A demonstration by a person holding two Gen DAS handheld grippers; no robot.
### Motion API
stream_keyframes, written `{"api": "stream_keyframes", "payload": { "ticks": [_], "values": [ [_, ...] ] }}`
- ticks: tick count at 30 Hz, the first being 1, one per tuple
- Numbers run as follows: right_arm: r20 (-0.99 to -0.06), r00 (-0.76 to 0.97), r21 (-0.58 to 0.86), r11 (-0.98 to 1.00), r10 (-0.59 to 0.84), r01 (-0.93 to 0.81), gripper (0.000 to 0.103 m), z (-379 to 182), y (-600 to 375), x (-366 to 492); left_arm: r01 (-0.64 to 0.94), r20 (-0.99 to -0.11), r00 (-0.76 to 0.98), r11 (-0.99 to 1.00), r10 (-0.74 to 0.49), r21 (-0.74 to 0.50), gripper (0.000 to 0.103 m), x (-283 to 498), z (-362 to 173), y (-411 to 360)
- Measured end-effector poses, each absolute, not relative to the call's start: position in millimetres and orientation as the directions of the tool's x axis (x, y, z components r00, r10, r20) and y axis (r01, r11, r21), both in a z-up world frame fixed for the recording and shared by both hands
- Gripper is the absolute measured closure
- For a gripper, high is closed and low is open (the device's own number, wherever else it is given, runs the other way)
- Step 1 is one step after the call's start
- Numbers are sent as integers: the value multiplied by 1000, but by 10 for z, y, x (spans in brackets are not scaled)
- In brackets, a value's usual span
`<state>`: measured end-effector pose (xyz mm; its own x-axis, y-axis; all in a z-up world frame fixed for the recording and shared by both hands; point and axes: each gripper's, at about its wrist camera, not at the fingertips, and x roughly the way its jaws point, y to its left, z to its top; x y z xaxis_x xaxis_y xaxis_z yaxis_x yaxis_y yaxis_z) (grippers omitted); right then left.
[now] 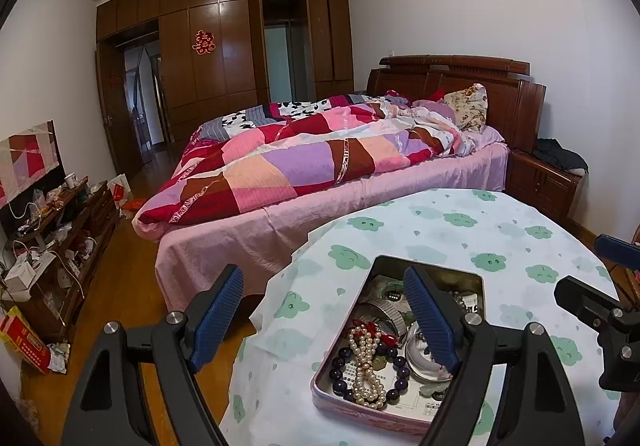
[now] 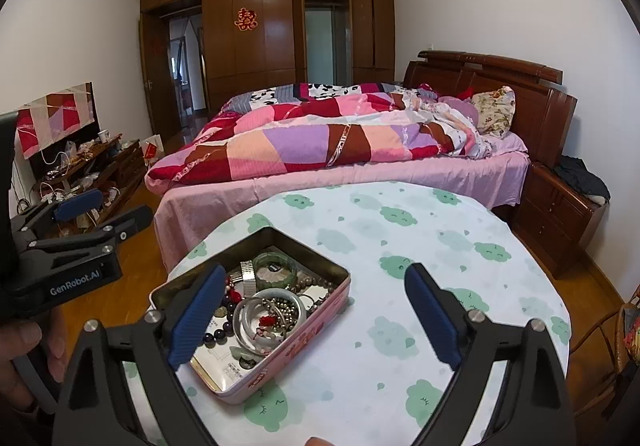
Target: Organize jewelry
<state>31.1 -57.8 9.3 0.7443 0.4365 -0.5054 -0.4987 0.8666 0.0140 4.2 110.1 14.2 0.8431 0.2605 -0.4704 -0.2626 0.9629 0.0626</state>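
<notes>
Left wrist view, left gripper (image 1: 326, 316) jaws apart, empty, pink tin (image 1: 352, 408) of jewelry under its right jaw, right gripper (image 2: 316, 316) jaws apart, tin beneath its left jaw

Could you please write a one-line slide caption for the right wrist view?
Open right gripper poised over a pink tin of mixed jewelry on a cloud-print tablecloth, bed behind.

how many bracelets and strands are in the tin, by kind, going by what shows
In the pink tin:
pearl strand: 1
dark purple bead bracelet: 1
green jade bangle: 1
clear bangle: 1
metal watch band: 1
brown bead bracelet: 1
Total: 6, with smaller pieces too tangled to count.
</notes>
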Motion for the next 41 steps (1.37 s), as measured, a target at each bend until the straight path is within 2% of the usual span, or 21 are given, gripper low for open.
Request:
{"api": "stream_keyframes", "payload": {
  "ticks": [30, 31, 34, 41],
  "values": [
    [-505, 746, 12, 867, 435, -498, 8, 88, -581, 302, -264, -495, 830, 963, 258, 58, 21, 49, 59, 1116],
    [-505, 746, 12, 867, 435, -498, 8, 90, -581, 304, -267, -498, 827, 962, 260, 59, 20, 62, 56, 1114],
    [-507, 743, 12, 866, 437, -500, 8, 70, -597, 306, -270, -506, 822, 961, 262, 59, 9, 76, 31, 1127],
    [-518, 738, 12, 866, 433, -499, 7, 31, -663, 343, -256, -506, 822, 963, 260, 79, 9, 96, 1, 1088]
  ]
}}
